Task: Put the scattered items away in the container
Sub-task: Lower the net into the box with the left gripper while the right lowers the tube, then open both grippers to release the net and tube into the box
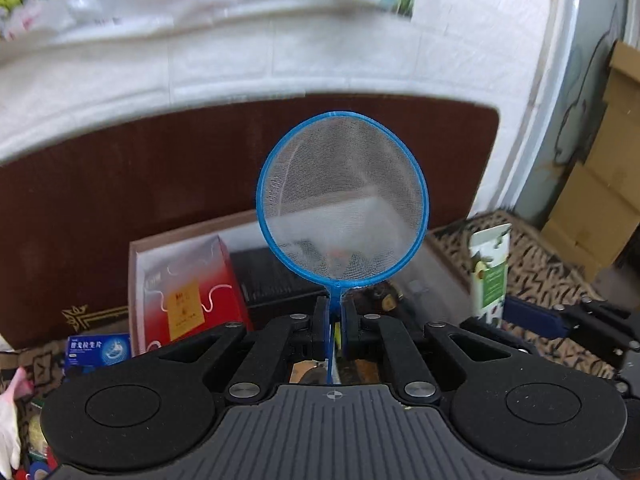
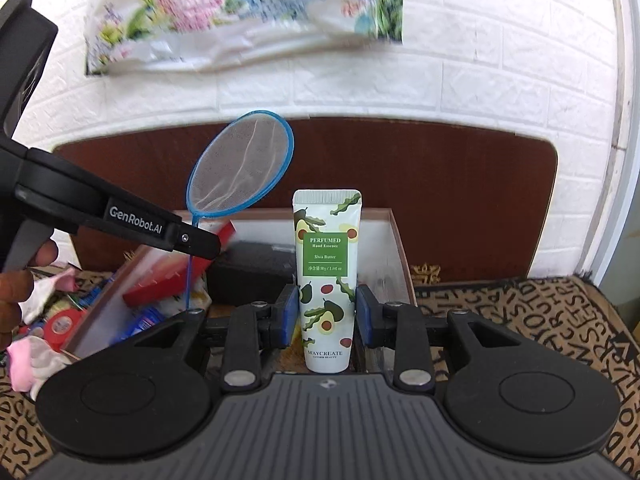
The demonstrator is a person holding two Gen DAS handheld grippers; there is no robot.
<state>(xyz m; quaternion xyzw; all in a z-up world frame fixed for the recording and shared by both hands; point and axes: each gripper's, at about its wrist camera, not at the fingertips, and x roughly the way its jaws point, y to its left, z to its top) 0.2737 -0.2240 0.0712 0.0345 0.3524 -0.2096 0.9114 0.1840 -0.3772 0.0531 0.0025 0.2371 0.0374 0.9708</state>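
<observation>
Both claws loaded above the box

The left claw [image 1: 335, 320] pinches the thin handle of a blue fish net [image 1: 342, 200], its white mesh hoop standing at twelve o'clock above the open cardboard box [image 2: 394, 236]. The right claw [image 2: 327, 316] clamps an upright avocado-print hand cream tube [image 2: 326, 280]. Best lower each well inside the box walls, clear of the red carton [image 1: 192, 292], and release one at a time, I judge.
</observation>
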